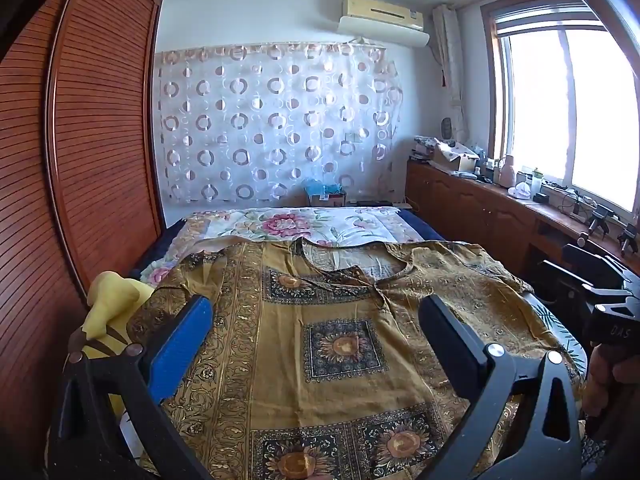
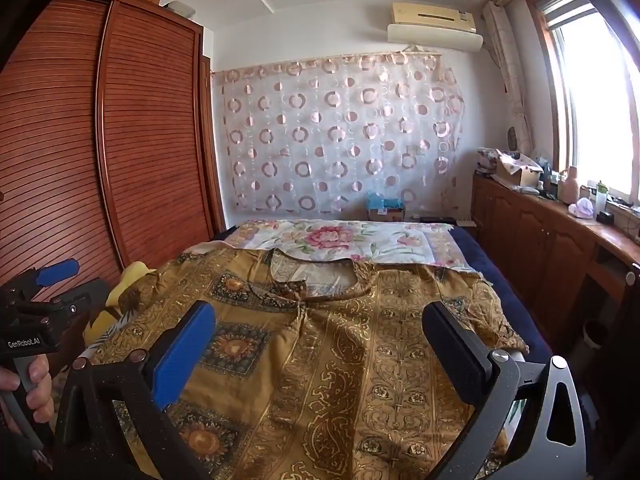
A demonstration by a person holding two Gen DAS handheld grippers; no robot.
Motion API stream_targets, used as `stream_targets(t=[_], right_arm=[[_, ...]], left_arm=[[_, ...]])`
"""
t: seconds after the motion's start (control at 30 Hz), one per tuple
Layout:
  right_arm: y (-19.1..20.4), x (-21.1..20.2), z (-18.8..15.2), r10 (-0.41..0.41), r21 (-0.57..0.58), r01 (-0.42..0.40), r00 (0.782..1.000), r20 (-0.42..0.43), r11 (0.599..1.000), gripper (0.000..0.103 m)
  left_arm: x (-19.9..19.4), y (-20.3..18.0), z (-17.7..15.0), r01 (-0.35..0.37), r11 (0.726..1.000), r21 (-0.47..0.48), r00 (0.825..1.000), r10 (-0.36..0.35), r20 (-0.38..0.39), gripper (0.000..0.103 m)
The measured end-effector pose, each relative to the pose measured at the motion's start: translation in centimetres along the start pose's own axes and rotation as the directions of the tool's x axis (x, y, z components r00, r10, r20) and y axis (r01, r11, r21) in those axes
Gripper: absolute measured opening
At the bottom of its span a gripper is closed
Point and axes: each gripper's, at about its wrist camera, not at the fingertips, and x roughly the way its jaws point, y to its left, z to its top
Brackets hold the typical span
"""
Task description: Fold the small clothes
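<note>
Both grippers hang over the shirt (image 1: 320,340), jaws wide and gripping nothing: left gripper (image 1: 316,344), then right gripper (image 2: 320,344). Left of the shirt lies a yellow cloth (image 1: 108,312). Spread flat, the shirt covers the bed's (image 2: 516,320) near end.

Wardrobe (image 1: 80,140) with slatted brown doors along the left wall. Sheer curtain (image 1: 276,120) with ring pattern on the far wall, air conditioner (image 1: 384,20) above it. Bright window (image 1: 568,112) at right, over a long wooden cabinet (image 1: 472,208) crowded with bottles, a box and small clutter. Floral sheet (image 1: 304,224) across the far part of the bed. Blue bundle on a cardboard box (image 1: 326,196) just behind the bed. Yellow cloth (image 1: 108,312) at the bed's left edge, beside the wardrobe.
</note>
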Motion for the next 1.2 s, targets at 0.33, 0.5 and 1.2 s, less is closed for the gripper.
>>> stream_targets(t=[0.33,0.5,1.2], right_arm=[[0.06,-0.08,-0.04,0.000,0.005,0.000,1.000,0.001,1.000,0.103],[0.02,-0.16,-0.03,0.002,0.007,-0.002,1.000,0.001,1.000,0.103],[-0.02,-0.23,-0.16,0.005,0.008,-0.005,1.000,0.000,1.000,0.103]], left_arm=[[-0.51,0.19,0.54,-0.003,1.000,0.003,1.000,0.003,0.003,0.103],[-0.45,0.07,0.70,-0.003,1.000,0.006,1.000,0.003,0.007,0.103],[-0.49,-0.14,0.62,-0.009,1.000,0.013,1.000,0.008,0.014,0.103]])
